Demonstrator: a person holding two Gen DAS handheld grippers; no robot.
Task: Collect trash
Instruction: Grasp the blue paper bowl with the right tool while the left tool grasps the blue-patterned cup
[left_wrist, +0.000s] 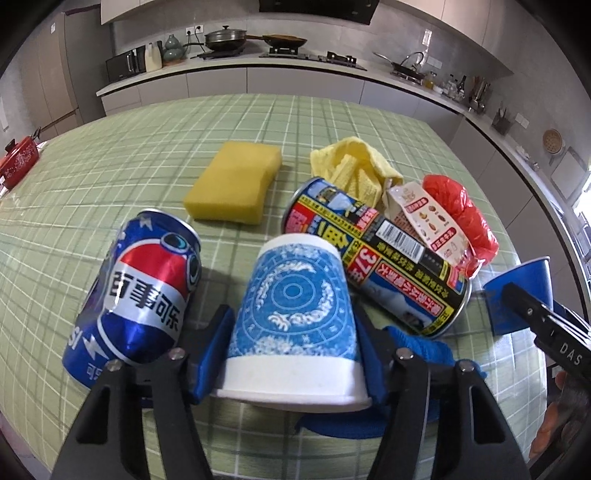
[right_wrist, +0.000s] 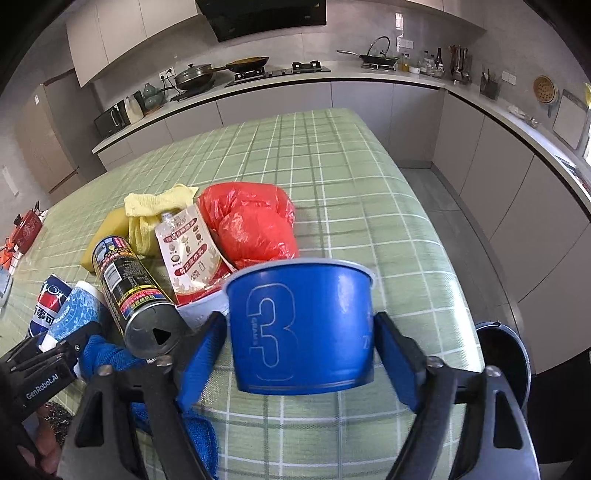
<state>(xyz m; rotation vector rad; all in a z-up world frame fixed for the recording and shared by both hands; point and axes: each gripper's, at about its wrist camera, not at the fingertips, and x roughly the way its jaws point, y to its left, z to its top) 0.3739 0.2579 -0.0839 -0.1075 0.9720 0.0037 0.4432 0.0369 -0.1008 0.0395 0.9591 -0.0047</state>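
Cups sit between both jaw sets: left gripper (left_wrist: 297, 363) pads touching upturned paper cup (left_wrist: 295, 321), frame centre; right gripper (right_wrist: 301, 363) jaws wider, gaps beside blue cup (right_wrist: 301, 325). Squeeze gently, thin walls prob crush; lift straight off table (right_wrist: 332, 166).

green checked table (left_wrist: 110, 177) carries sponge (left_wrist: 232, 182), cans, cups, yellow cloth (left_wrist: 354, 166), red bag (right_wrist: 251, 221).
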